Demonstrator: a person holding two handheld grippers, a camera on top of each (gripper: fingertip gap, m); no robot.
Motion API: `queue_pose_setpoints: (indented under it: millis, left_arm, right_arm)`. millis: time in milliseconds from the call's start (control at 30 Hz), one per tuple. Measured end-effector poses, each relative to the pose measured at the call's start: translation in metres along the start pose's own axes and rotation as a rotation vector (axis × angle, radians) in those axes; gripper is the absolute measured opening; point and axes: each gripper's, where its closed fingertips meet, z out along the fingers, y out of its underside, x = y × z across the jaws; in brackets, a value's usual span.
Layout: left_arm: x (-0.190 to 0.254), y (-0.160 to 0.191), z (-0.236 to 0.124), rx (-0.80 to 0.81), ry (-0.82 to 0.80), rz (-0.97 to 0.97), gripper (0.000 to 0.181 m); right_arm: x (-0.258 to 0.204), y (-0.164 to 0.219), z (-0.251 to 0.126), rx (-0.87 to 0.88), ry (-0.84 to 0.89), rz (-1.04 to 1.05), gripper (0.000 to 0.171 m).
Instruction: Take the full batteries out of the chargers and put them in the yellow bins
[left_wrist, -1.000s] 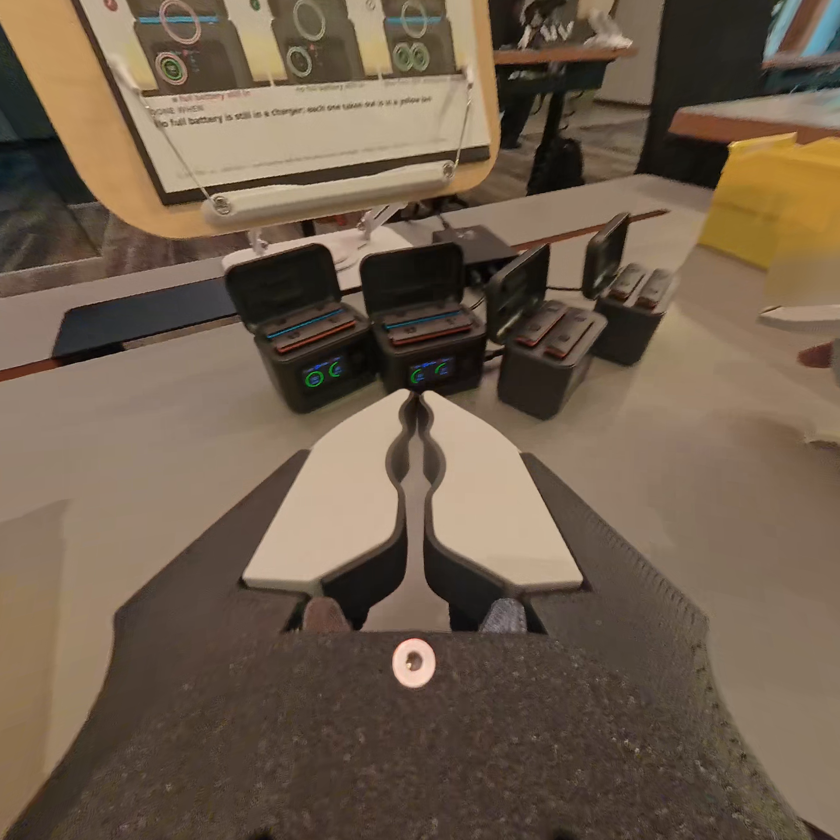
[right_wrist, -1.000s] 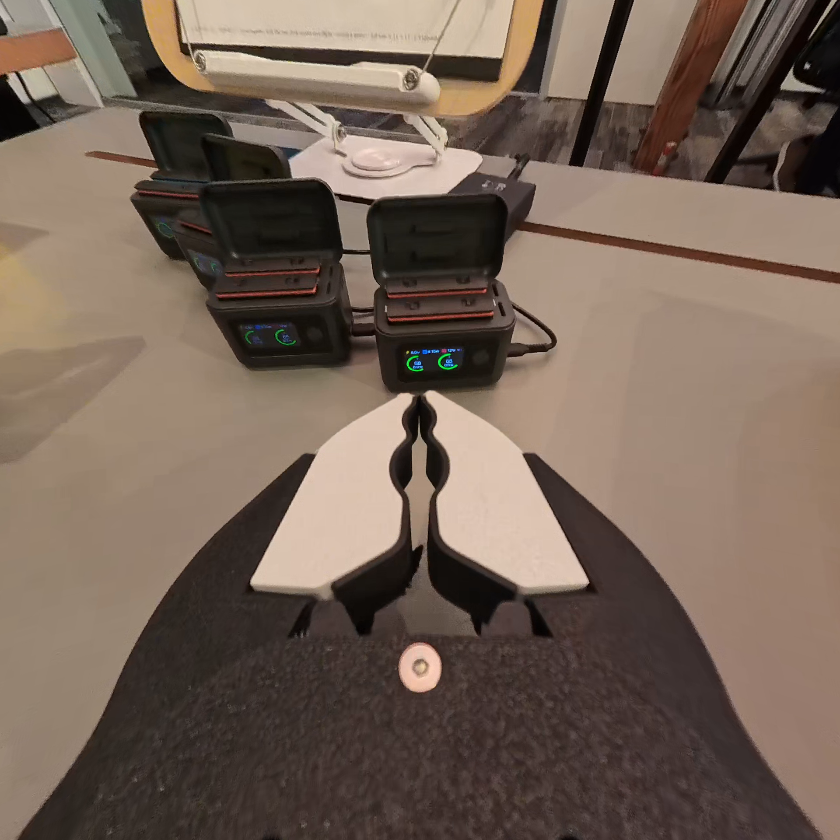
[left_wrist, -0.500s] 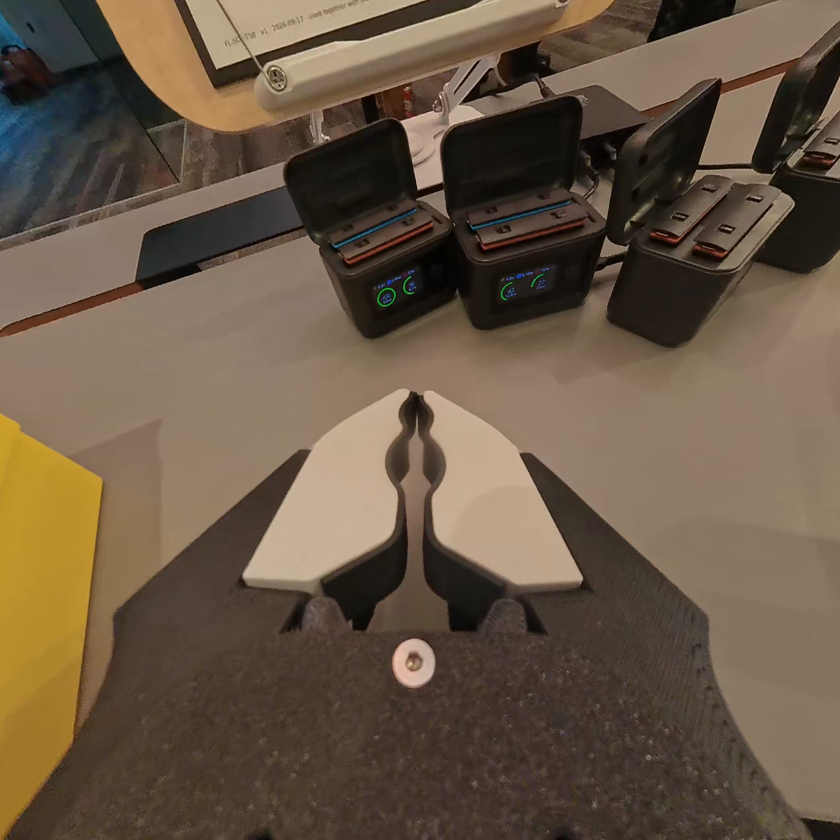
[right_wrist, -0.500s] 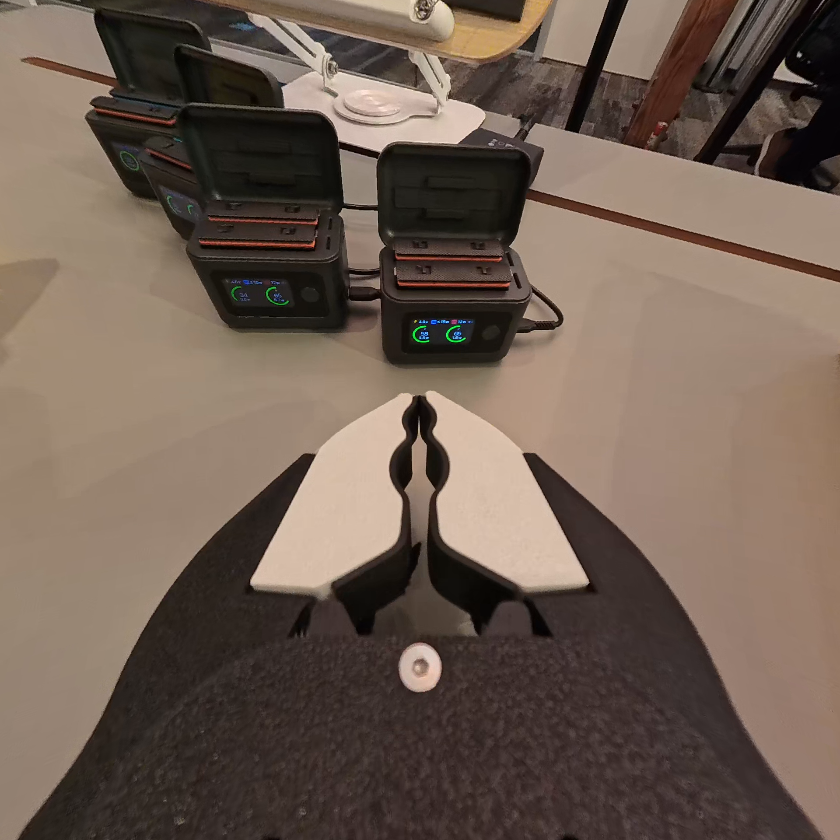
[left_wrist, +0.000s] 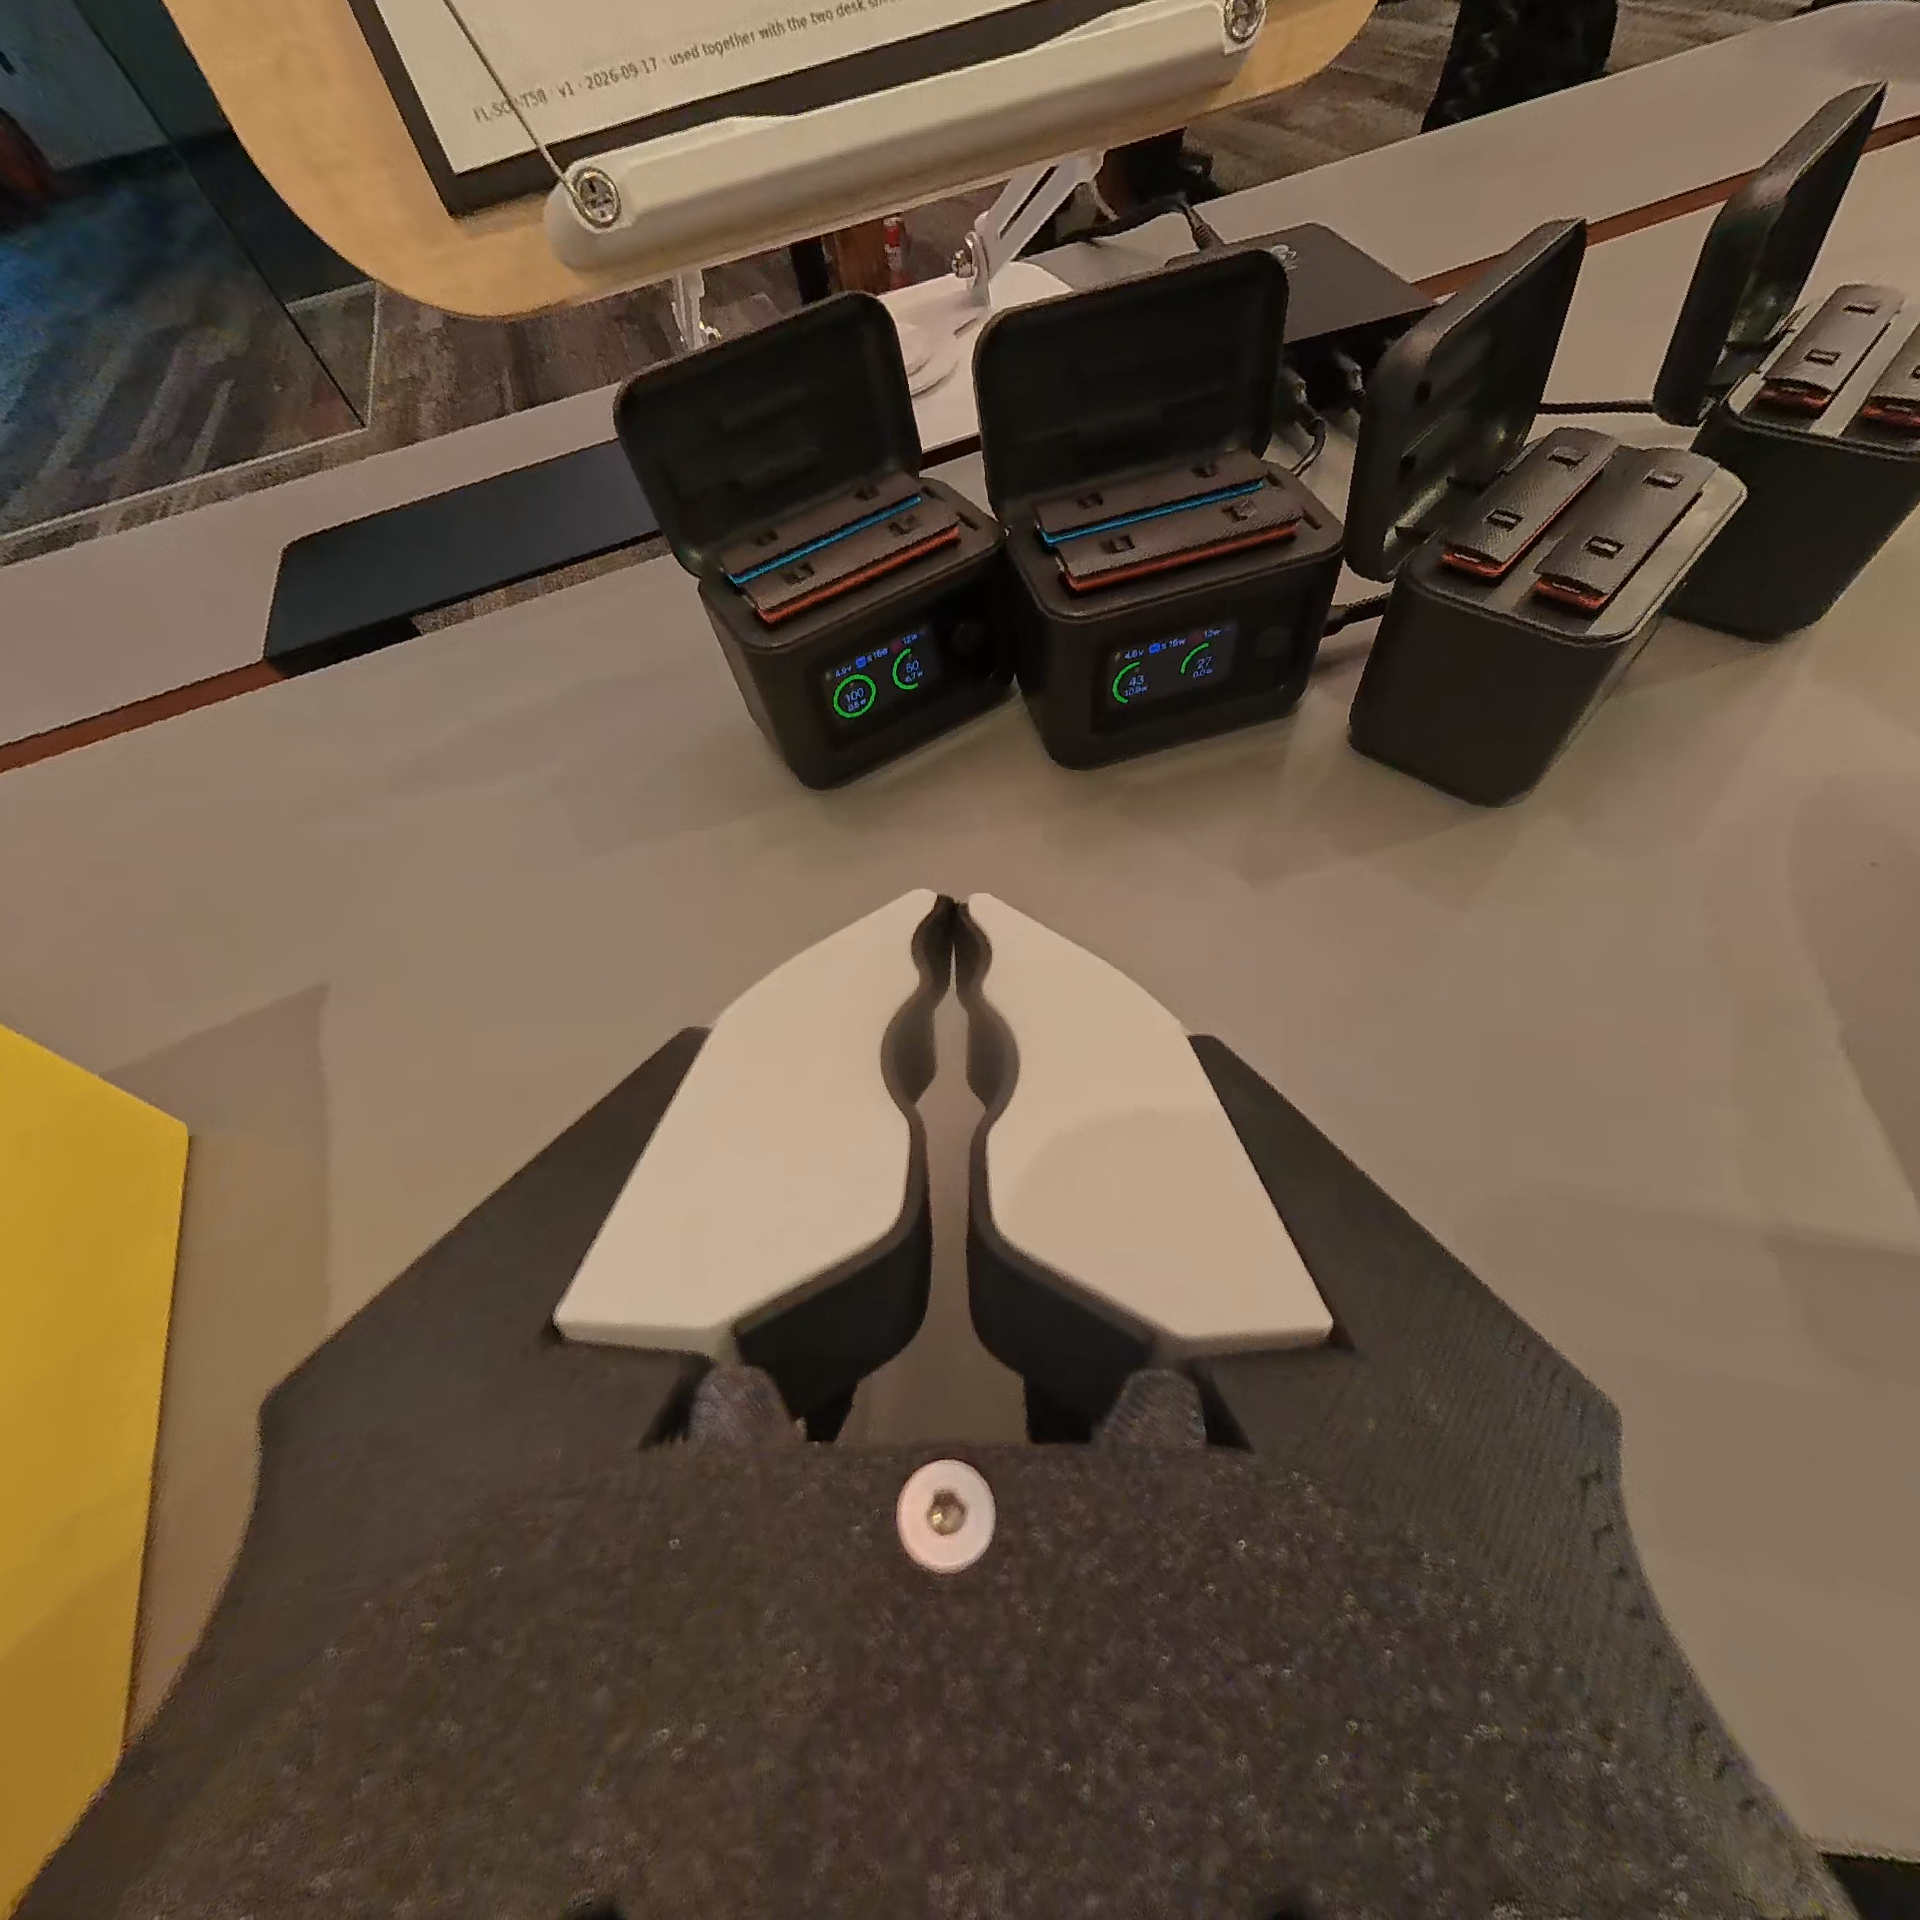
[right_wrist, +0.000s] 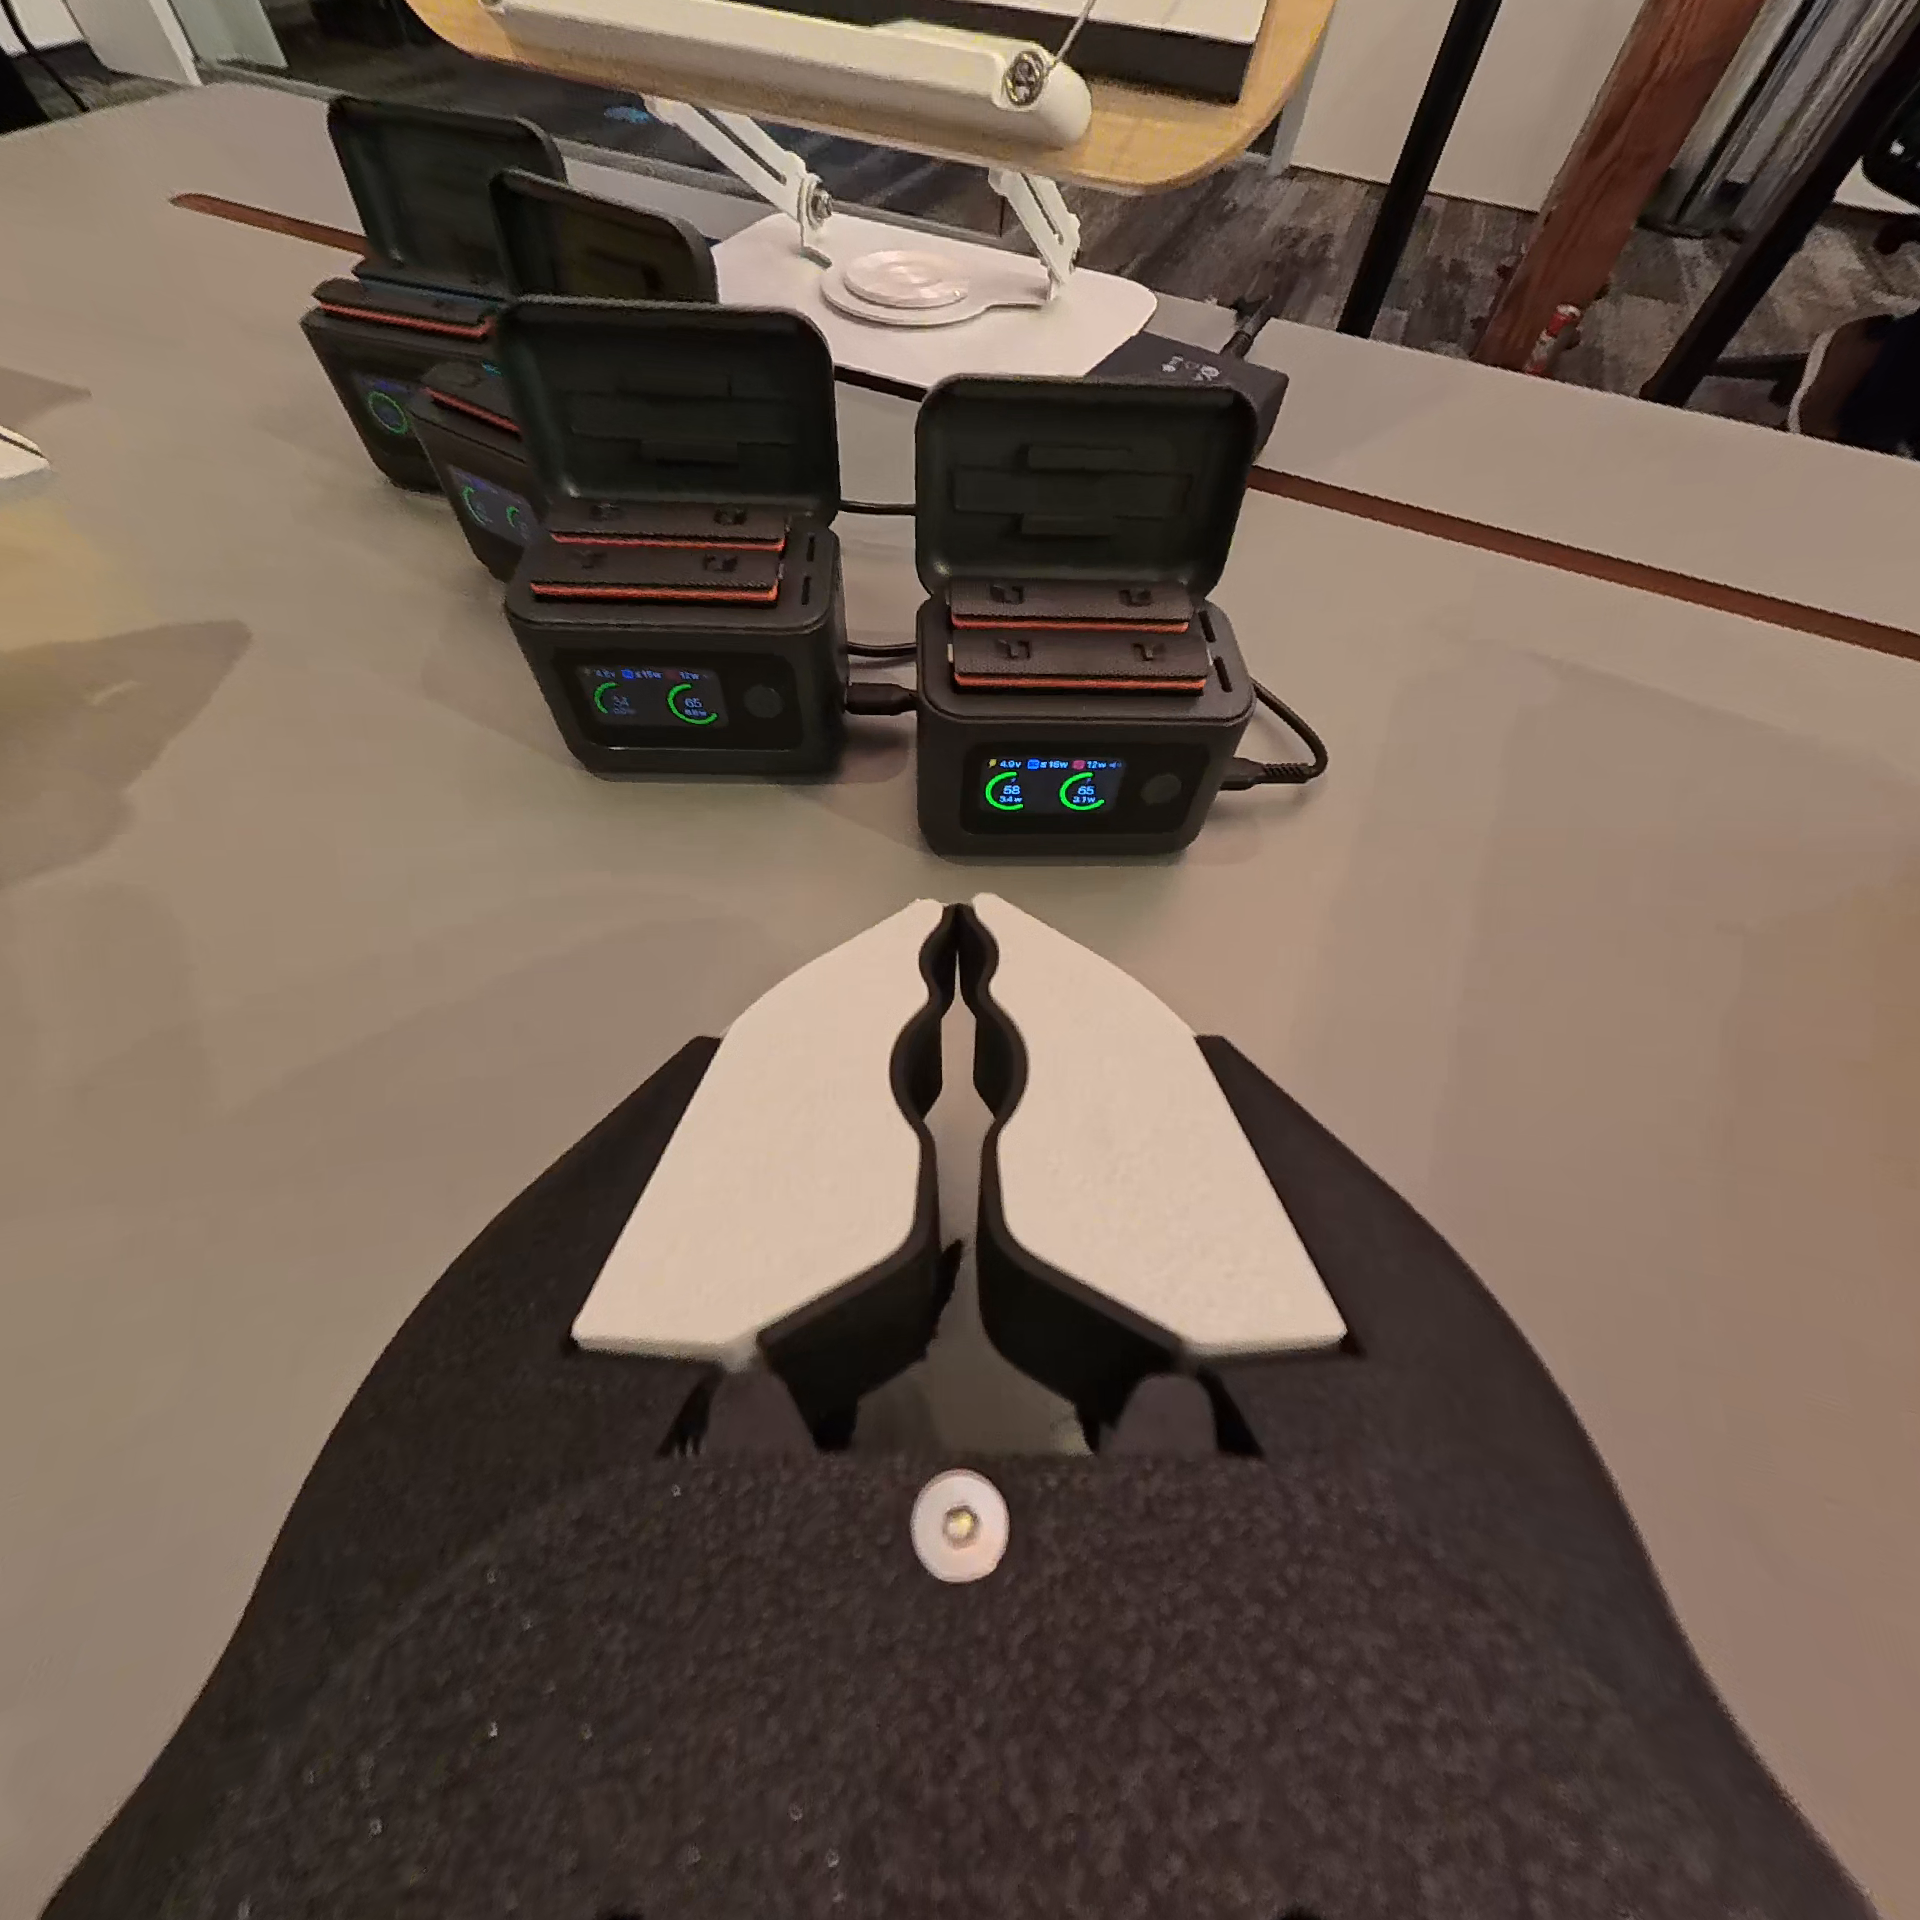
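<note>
Several black chargers with open lids stand in a row on the grey table. In the left wrist view the leftmost charger and its neighbour face me with lit screens, each holding two batteries; two more chargers stand to the right. My left gripper is shut and empty, a short way in front of them. A yellow bin lies at the left edge. In the right wrist view my right gripper is shut and empty just before the rightmost charger, next to another.
A wooden board with a printed sheet on a white stand hangs over the chargers; its base sits behind them. A black power adapter and cables lie at the back. A dark mat lies at the far left. Tip to tip, the grippers are about 25 centimetres apart.
Both grippers have moved closer to the chargers and tilted down. The left view swung left, bringing the yellow bin into sight. Both stayed shut.
</note>
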Motion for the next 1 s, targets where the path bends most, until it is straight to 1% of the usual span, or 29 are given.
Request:
queue_pose_setpoints:
  millis: [267, 333, 400, 467, 567, 667, 767, 800, 900, 1000]
  left_arm:
    - [-0.003, -0.001, 0.005, 0.011, 0.008, 0.009, 0.0]
    - [-0.007, -0.005, 0.013, 0.018, 0.028, 0.039, 0.021]
    - [-0.011, -0.002, 0.026, -0.026, 0.082, 0.029, 0.051]
    - [-0.014, 0.0, 0.04, -0.068, 0.163, 0.036, 0.076]
    - [-0.021, 0.002, 0.058, -0.126, 0.279, 0.027, 0.092]
    - [-0.038, -0.005, 0.08, -0.132, 0.339, 0.003, 0.096]
    - [-0.042, -0.009, 0.1, -0.176, 0.467, -0.065, 0.099]
    - [-0.042, -0.011, 0.105, -0.18, 0.501, -0.058, 0.1]
    - [-0.039, -0.015, 0.118, -0.174, 0.561, 0.066, 0.105]
    - [-0.031, -0.016, 0.126, -0.188, 0.63, 0.118, 0.104]
  right_arm:
    - [-0.006, -0.002, -0.001, 0.005, -0.044, 0.016, 0.0]
    - [-0.008, -0.002, -0.001, 0.005, -0.055, 0.019, 0.0]
    - [-0.01, -0.001, 0.0, 0.004, -0.07, 0.019, 0.0]
    - [-0.012, -0.001, 0.0, 0.0, -0.087, 0.025, 0.0]
    - [-0.018, -0.003, -0.001, 0.012, -0.129, 0.035, 0.0]
    - [-0.024, -0.005, -0.002, 0.022, -0.169, 0.037, 0.0]
    - [-0.027, -0.003, -0.001, 0.018, -0.189, 0.025, 0.0]
    - [-0.028, -0.003, -0.001, 0.016, -0.195, 0.024, 0.0]
    - [-0.031, -0.002, -0.001, 0.01, -0.218, 0.027, 0.0]
    - [-0.033, 0.0, 0.0, -0.001, -0.234, 0.028, 0.0]
